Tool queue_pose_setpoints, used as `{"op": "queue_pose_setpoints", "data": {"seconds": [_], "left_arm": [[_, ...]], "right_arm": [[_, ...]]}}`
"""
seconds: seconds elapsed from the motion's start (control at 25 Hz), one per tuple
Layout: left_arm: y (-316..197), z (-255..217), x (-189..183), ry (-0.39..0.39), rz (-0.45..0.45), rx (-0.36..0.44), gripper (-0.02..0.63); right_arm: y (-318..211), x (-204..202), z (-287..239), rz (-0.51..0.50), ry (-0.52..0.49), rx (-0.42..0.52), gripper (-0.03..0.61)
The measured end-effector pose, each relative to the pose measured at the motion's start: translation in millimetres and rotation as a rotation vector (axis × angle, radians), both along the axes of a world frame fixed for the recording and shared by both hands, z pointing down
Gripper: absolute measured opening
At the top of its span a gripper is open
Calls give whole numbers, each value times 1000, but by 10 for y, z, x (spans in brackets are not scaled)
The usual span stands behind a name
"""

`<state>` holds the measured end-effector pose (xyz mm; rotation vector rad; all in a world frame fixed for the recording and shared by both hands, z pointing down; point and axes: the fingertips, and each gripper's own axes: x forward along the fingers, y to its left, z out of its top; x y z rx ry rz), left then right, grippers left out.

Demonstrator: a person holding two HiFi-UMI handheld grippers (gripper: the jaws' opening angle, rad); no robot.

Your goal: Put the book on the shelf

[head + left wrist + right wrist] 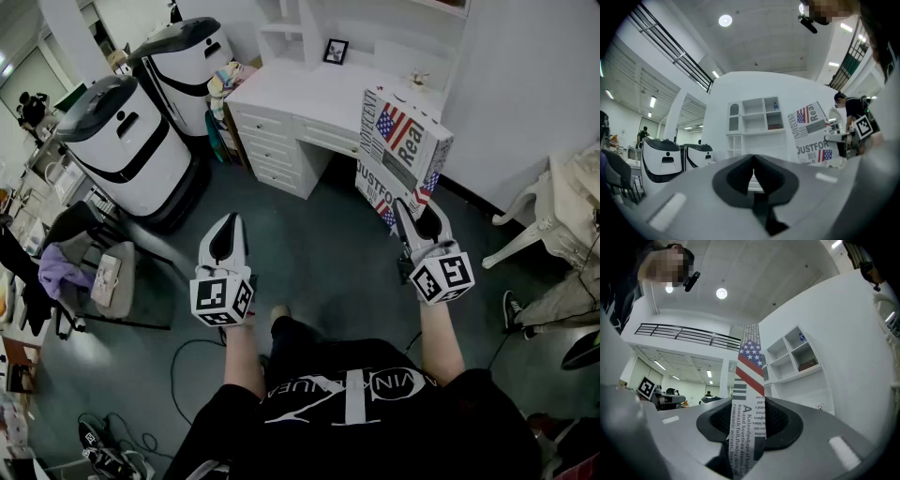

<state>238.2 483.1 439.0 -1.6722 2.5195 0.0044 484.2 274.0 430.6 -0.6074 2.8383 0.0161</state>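
Left forearm (242, 361) and right forearm (441, 337), both bare, reach forward from the torso, roughly parallel, over the dark floor (319, 253). The left gripper (228, 219) points ahead, its marker cube (222, 298) turned up toward the head camera. Its fingers (733, 178) are pressed together at the tips with nothing between them. The right gripper (417, 214) is held slightly farther out and angled a little to the left. Its fingers (780, 420) pinch the book (403, 150) by its lower edge. The book stands up above the right fingers, its cover of flag stripes and newsprint lettering tilted toward the head camera. In the right gripper view it shows edge-on, rising straight out from between the two pads. It is held up off the floor, in front of the right end of the white desk (291, 94), which lies ahead and left of the right fingers. The shelf (759, 115), white with open compartments, rises from the desk beyond both pairs of fingers, and a small dark item sits in one compartment. A small picture frame (336, 51) stands on the desk top, beyond the book and to its left. Two rounded white-and-black machines (127, 141) stand on the floor well left of the left fingers.
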Motion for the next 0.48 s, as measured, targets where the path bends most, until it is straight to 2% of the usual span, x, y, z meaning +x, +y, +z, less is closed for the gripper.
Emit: {"op": "queue_pose_setpoints", "data": {"seconds": [0.48], "left_arm": [[-137,73,-8,17,5,-12,0]], "right_arm": [[-156,-37,136,-2,18,-35,158]]}}
